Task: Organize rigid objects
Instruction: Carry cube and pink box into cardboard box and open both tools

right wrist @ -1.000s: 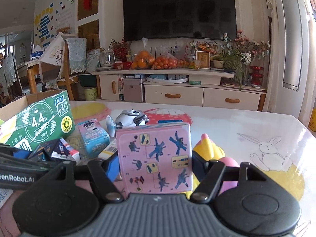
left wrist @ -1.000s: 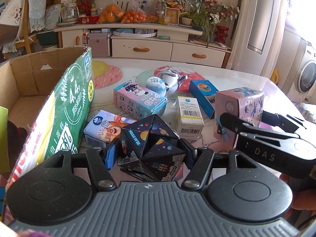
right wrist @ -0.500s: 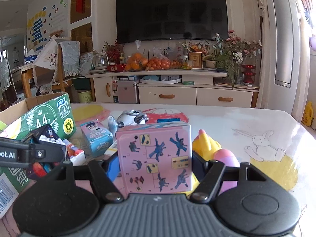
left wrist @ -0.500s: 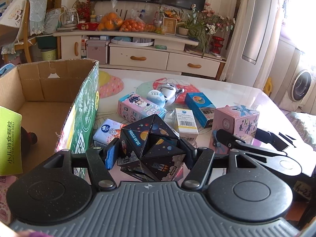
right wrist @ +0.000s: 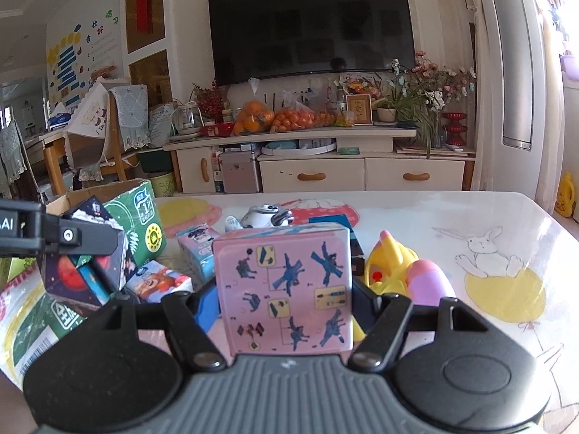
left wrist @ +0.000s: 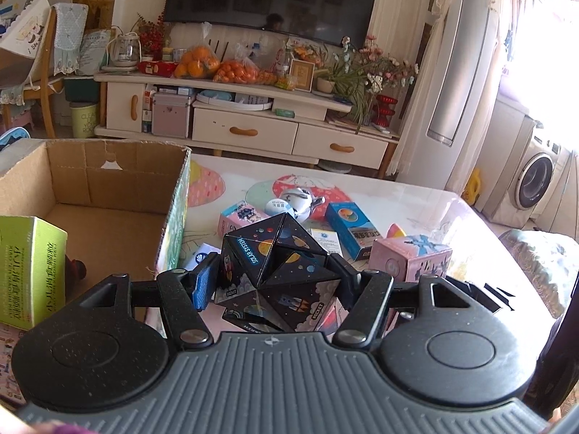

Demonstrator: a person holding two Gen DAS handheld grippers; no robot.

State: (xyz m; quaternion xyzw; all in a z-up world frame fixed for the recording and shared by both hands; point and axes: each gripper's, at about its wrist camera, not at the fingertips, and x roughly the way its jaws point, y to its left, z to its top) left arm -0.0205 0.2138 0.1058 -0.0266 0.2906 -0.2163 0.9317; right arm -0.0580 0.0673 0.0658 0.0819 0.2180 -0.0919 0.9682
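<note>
The cube (left wrist: 278, 271) is showing black faces printed with planets, rockets and white clouds. The square box (right wrist: 286, 289) is wearing pale pink with dark blue figures and small yellow panels. The carton (left wrist: 108, 188) is showing plain brown inside and green with white print outside (right wrist: 144, 217). The toy (right wrist: 394, 264) is glowing yellow, with a pink and lilac end.
</note>
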